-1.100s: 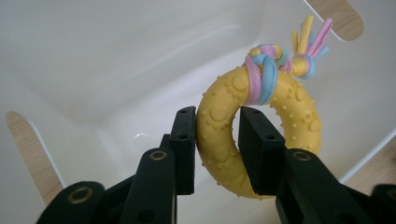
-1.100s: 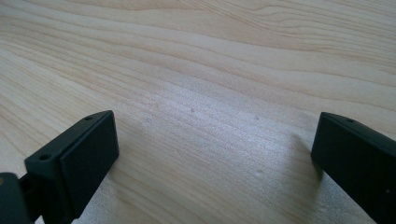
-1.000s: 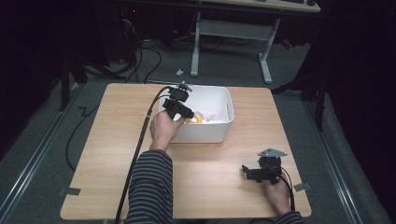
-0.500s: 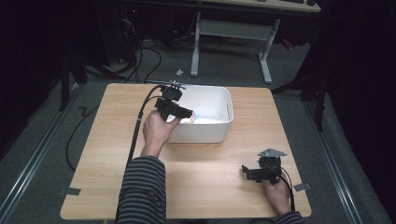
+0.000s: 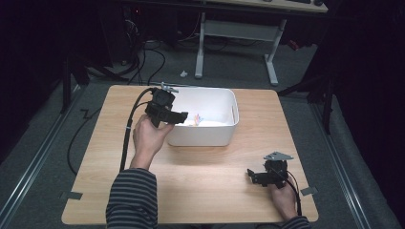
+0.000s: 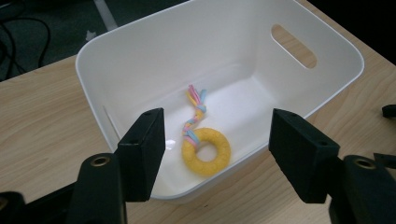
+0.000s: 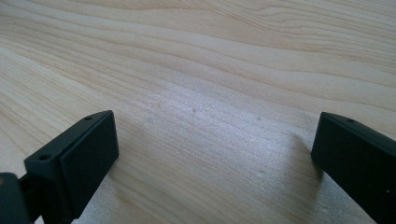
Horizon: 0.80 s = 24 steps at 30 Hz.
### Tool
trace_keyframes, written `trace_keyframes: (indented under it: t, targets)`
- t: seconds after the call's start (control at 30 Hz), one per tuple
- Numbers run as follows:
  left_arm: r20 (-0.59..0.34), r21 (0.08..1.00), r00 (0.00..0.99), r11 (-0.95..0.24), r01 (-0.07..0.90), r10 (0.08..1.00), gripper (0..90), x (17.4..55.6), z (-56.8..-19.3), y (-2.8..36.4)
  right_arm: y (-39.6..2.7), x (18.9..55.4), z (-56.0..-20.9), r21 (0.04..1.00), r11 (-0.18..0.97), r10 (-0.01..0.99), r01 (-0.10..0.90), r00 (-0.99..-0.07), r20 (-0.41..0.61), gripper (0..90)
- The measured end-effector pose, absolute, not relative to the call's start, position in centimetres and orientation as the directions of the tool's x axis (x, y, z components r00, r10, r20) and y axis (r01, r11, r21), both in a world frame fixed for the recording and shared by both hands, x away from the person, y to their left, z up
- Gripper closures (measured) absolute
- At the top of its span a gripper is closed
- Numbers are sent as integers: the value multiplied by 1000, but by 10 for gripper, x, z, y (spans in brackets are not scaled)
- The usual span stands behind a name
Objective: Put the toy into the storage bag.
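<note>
A white plastic bin [image 5: 224,138] stands at the back middle of the wooden table. On its floor lies a yellow ring toy [image 6: 194,158] with a pastel braided rope tail, also seen as a small coloured spot [image 5: 197,119] from above. My left gripper [image 5: 179,117] hovers above the bin's left near corner and looks down into the bin [image 6: 140,46]. Its jaws have just been opening and nothing is between them [image 6: 218,122]. My right gripper [image 5: 252,177] rests open at the table's front right, over bare wood [image 7: 215,135].
The light wooden table [image 5: 205,191] has bare room in front of the bin and to both sides. Black cables [image 5: 129,129] trail from the left gripper off the table's left. A desk frame [image 5: 272,62] stands on the floor beyond the far edge.
My left gripper has drawn back to the left from over the bin and risen a little, with its jaws wider apart. The right gripper has stayed put.
</note>
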<state>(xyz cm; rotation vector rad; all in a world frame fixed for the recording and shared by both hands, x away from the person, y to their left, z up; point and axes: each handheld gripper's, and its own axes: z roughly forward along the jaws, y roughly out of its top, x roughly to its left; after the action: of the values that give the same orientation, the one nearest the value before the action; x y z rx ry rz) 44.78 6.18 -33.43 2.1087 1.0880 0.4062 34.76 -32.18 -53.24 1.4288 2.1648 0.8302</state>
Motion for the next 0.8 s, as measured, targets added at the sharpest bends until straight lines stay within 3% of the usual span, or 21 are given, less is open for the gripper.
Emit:
trace_keyframes:
  t: [0.33,0.8]
  targets:
    - [0,728,581,-399,558,814,364,435,-332,75,-322,348,-533,678,298,921,672,-388,-20,6]
    - [-12,742,576,-379,553,817,359,417,-329,92,-322,347,-532,677,297,922,673,-388,-19,6]
